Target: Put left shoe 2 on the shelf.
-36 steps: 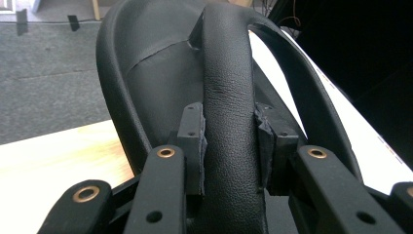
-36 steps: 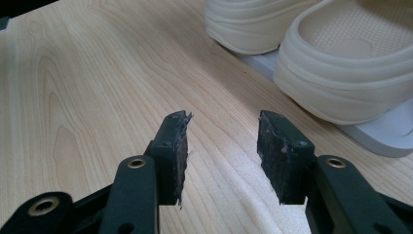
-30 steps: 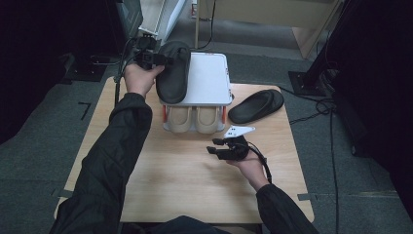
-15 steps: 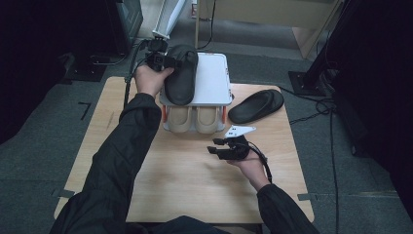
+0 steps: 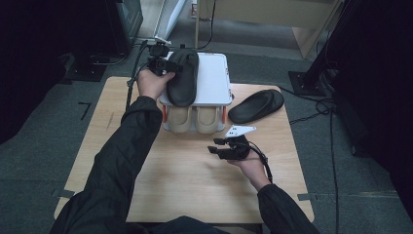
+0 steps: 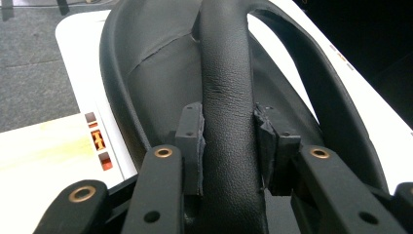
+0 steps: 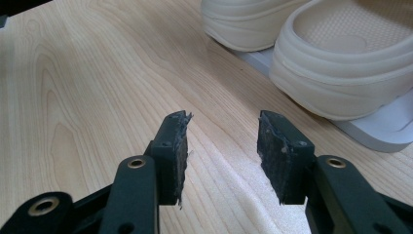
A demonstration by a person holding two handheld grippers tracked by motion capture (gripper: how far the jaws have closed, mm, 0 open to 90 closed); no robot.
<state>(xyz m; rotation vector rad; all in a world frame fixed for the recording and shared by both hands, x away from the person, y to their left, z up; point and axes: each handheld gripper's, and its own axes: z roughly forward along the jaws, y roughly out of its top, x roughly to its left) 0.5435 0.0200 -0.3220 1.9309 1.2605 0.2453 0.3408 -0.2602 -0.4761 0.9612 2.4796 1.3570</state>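
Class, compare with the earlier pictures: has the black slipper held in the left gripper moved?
Yes. The black slipper in the left gripper has shifted right and farther onto the white rack top.

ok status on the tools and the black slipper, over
Left tool shut on black slipper's strap, slipper on white rack top. Right tool open, empty, over table. Nothing in the way.

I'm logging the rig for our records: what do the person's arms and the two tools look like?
Both arms wear dark long sleeves. The left tool and right tool are black, each with two jaws, brass-coloured rivets and worn, frayed black pads. A black cable trails from the right tool, which carries a pale three-cornered plate.
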